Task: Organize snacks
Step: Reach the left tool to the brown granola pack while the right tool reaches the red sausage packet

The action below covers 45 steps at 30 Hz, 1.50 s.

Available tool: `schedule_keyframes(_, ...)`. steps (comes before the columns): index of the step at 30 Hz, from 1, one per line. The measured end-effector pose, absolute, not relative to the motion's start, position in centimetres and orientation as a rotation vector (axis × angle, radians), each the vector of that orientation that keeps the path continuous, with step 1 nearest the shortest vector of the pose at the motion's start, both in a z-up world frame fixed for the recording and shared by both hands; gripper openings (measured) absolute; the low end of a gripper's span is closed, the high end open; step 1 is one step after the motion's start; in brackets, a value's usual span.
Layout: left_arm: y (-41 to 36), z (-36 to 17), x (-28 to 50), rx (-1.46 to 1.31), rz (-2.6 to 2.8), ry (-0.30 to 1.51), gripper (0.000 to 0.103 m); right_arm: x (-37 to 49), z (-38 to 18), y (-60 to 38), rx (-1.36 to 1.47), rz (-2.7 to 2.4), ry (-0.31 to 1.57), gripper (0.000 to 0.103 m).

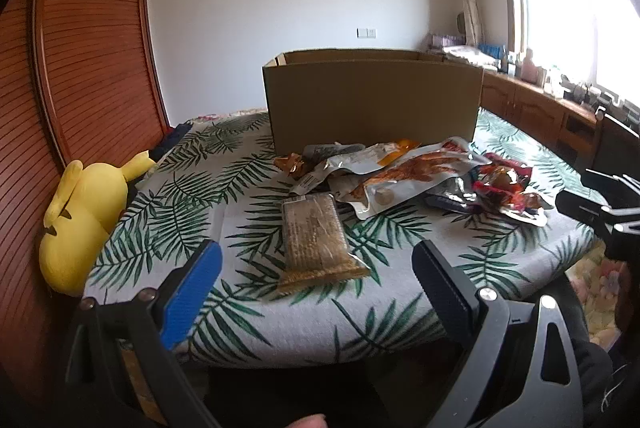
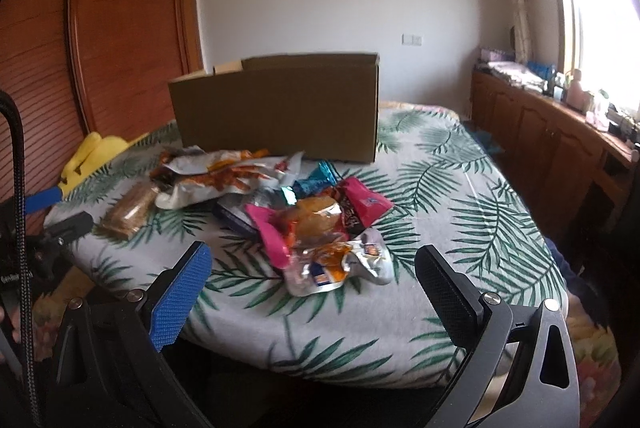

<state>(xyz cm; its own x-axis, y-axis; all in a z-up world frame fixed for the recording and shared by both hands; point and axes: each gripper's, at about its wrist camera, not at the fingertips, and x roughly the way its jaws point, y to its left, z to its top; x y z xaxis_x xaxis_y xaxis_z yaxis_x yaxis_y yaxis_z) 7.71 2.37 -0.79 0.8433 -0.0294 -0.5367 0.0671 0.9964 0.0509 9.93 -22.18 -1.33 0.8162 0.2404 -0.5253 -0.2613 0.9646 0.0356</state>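
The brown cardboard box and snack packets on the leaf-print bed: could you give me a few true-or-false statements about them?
1. The brown cardboard box stands behind the pile of snack packets. True.
2. The left gripper grips the tan cracker packet. False: its jaws are open, holding nothing.
3. A yellow plush toy lies at the bed's edge near the wooden wardrobe. True.
4. The right gripper is shut. False: it is open and empty.
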Motion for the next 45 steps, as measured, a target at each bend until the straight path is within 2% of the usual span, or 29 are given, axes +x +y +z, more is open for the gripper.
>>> schedule_keyframes(10, 3.1, -0.9, 10.8, 0.076, -0.062, 0.676, 0.097, 15.0, -1.9, -24.2, 0.041, 0.313, 0.673, 0.098)
schedule_keyframes(26, 5.0, 0.0, 13.8, 0.071, -0.040, 0.711, 0.097, 20.5, -3.2, -22.8, 0.126, 0.298, 0.810, 0.088)
schedule_keyframes(35, 4.6, -0.9, 15.9, 0.064, -0.111, 0.772, 0.097, 21.2, -3.9, -21.5, 0.015, 0.291, 0.867, 0.088)
schedule_keyframes(40, 4.6, -1.3, 17.0, 0.035, -0.151, 0.809, 0.097, 20.9, -4.0, -21.0, -0.038, 0.286, 0.862, 0.073)
schedule_keyframes(44, 4.8, -1.6, 17.8, 0.020, -0.184, 0.854, 0.096, 21.0, -3.9, -21.2, -0.047, 0.292, 0.858, 0.070)
schedule_keyframes(45, 4.8, -1.8, 18.0, 0.019, -0.190, 0.870, 0.096, 21.0, -3.8, -21.2, -0.048, 0.293, 0.854, 0.067)
